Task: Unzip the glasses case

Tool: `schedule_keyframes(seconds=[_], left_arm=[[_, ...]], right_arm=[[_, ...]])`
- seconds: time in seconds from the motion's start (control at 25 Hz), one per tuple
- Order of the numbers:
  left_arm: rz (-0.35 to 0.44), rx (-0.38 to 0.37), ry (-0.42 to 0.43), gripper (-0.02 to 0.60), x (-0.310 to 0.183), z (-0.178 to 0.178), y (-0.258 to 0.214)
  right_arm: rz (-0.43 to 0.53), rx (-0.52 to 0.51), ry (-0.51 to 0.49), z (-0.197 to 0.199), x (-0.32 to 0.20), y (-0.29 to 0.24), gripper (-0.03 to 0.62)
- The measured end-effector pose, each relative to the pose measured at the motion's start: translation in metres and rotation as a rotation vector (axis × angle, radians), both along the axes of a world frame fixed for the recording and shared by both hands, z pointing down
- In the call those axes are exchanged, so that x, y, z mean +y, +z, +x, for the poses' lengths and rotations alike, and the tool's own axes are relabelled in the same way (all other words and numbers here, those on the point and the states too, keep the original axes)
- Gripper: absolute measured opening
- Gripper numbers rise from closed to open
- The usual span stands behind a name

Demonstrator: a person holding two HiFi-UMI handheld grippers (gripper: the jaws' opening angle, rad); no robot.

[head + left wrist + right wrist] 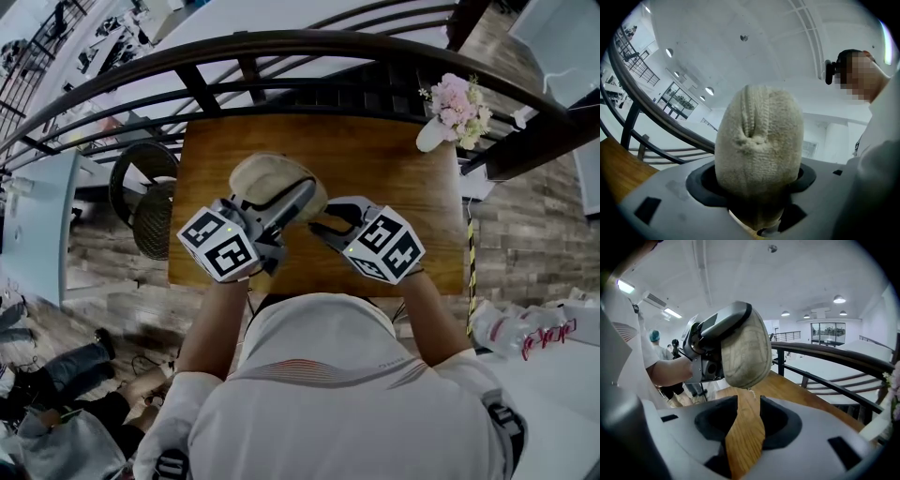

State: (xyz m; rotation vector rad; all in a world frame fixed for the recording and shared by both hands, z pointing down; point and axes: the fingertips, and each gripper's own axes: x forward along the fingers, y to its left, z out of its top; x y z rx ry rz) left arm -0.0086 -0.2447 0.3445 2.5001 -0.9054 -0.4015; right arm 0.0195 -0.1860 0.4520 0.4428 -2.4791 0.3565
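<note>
A beige fabric glasses case [272,183] hangs above the wooden table [394,169], with my left gripper [302,194] shut on it. In the left gripper view the case [759,140] fills the gap between the jaws, its zip seam [752,115] running up the middle and facing the camera. My right gripper [324,223] is just right of the case's near end, open and holding nothing. In the right gripper view only table wood [787,390] shows between its jaws. The case [747,350] hangs just above and beyond them, with a short cord [750,392] dangling from its lower end.
A dark curved railing [281,42] runs behind the table. A white vase of pink flowers [455,112] stands at the table's far right corner. Two round wicker seats [145,202] sit on the floor to the left. People stand in the background [658,352].
</note>
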Motion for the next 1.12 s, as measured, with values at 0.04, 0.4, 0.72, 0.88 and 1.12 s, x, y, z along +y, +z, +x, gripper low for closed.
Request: schedule_keyframes(seconds=[0.04, 0.4, 0.72, 0.88, 1.12], left_arm=[[-0.004, 0.005, 0.007, 0.322, 0.001, 0.001, 0.0], [-0.021, 0.021, 0.016, 0.322, 0.005, 0.007, 0.002], [-0.022, -0.044, 0.0, 0.314, 0.005, 0.009, 0.008], [-0.011, -0.116, 0.003, 0.29, 0.01, 0.011, 0.014], [-0.026, -0.15, 0.027, 0.287, 0.013, 0.013, 0.021]], right_arm=[[0.003, -0.001, 0.006, 0.001, -0.002, 0.0, 0.201], [0.125, 0.024, -0.005, -0.004, -0.003, -0.004, 0.056], [0.22, 0.151, 0.003, 0.003, -0.01, 0.005, 0.051], [0.258, 0.19, 0.01, 0.008, -0.014, 0.01, 0.051], [0.314, 0.237, 0.029, 0.016, -0.02, 0.009, 0.051]])
